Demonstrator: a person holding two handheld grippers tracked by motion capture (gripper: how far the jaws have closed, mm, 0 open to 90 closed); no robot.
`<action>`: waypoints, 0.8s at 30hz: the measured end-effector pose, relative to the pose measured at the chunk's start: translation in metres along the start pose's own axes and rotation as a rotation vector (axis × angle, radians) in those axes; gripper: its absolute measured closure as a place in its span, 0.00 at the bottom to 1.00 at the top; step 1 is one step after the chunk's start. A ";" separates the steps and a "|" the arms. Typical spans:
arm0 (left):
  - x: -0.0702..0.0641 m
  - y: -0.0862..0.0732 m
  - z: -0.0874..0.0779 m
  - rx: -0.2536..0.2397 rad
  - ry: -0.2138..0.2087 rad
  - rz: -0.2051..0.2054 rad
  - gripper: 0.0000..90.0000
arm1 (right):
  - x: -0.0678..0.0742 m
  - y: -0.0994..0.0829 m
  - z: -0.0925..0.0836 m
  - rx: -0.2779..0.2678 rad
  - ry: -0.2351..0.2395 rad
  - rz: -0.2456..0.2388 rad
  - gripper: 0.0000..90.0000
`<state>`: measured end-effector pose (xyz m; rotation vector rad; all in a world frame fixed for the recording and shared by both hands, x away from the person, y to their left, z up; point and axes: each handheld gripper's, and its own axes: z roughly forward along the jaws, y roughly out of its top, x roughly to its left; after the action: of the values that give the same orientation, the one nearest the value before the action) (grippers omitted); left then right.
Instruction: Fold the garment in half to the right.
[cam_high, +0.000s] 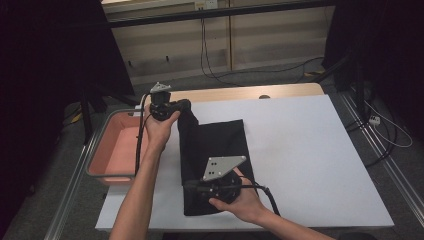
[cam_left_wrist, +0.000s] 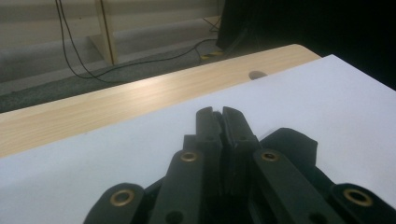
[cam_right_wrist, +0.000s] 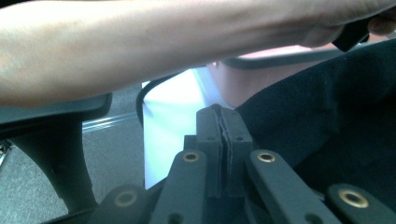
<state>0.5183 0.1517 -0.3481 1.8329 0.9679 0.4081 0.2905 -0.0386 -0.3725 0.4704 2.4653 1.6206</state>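
A black cloth (cam_high: 220, 142) lies on the white sheet (cam_high: 310, 150) that covers the table. Its left edge is raised between my two grippers. My left gripper (cam_high: 185, 105) is at the cloth's far left corner, jaws shut, with the cloth rising up to it. In the left gripper view the jaws (cam_left_wrist: 217, 116) are pressed together and black cloth (cam_left_wrist: 292, 144) bulges just under them. My right gripper (cam_high: 188, 185) is at the near left edge and points left. In the right gripper view its jaws (cam_right_wrist: 219, 119) are shut on a thin fold of the cloth (cam_right_wrist: 336, 121).
A pink tray (cam_high: 107, 150) stands against the table's left side, under the left forearm. A bare wooden strip (cam_high: 235, 93) with a small hole (cam_high: 264, 96) runs along the far edge. Cables trail over the floor beyond. The sheet's right half is bare.
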 end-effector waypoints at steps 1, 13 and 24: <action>-0.001 0.000 0.002 -0.002 -0.002 0.000 0.96 | 0.000 -0.002 -0.002 0.002 -0.001 0.003 0.98; -0.017 -0.001 0.025 0.019 -0.023 0.002 0.96 | -0.001 -0.024 -0.021 0.035 -0.032 0.035 0.98; -0.032 0.000 0.038 0.028 -0.052 0.014 0.96 | -0.003 -0.039 -0.037 0.048 -0.056 0.057 0.98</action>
<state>0.5229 0.1033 -0.3610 1.8675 0.9298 0.3560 0.2754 -0.0862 -0.3931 0.5893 2.4759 1.5494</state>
